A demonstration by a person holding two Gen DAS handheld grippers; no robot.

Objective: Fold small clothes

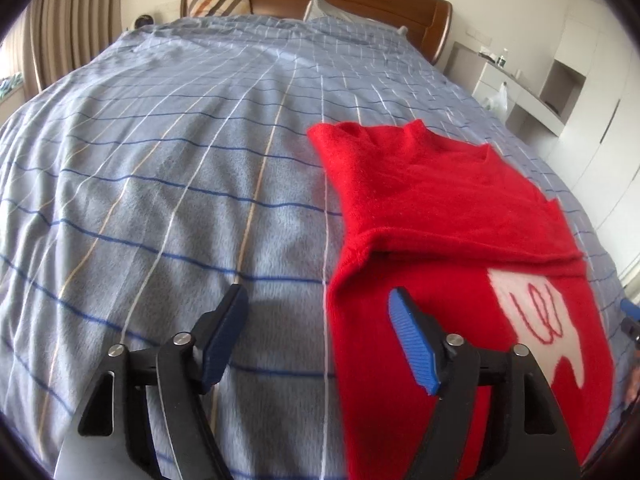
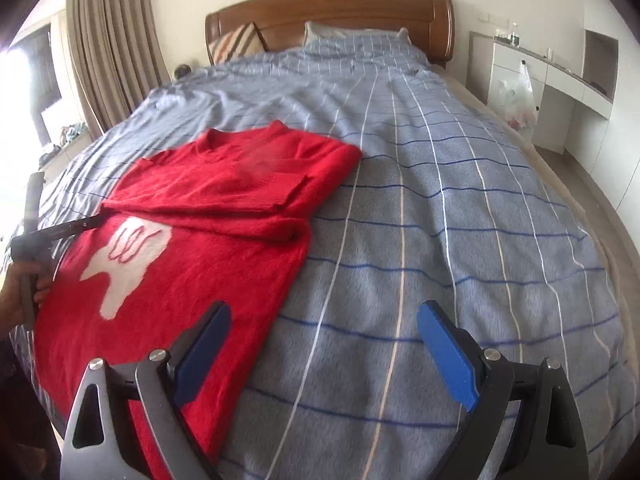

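A small red sweater [image 1: 432, 216] with a white tooth patch [image 1: 548, 320] lies on the blue checked bedspread [image 1: 180, 168], its upper part folded down over the body. My left gripper [image 1: 320, 336] is open and empty, straddling the sweater's left edge near the hem. In the right wrist view the sweater [image 2: 192, 248] lies at the left, patch [image 2: 124, 264] showing. My right gripper [image 2: 324, 352] is open and empty over the sweater's right edge. The left gripper shows at the far left of that view [image 2: 64, 230].
A wooden headboard [image 2: 332, 12] with a striped pillow [image 2: 236, 42] stands at the far end. Curtains [image 2: 108, 40] hang at the left. White shelving with a plastic bag [image 2: 518, 96] stands along the right wall. The bedspread [image 2: 460, 208] stretches right of the sweater.
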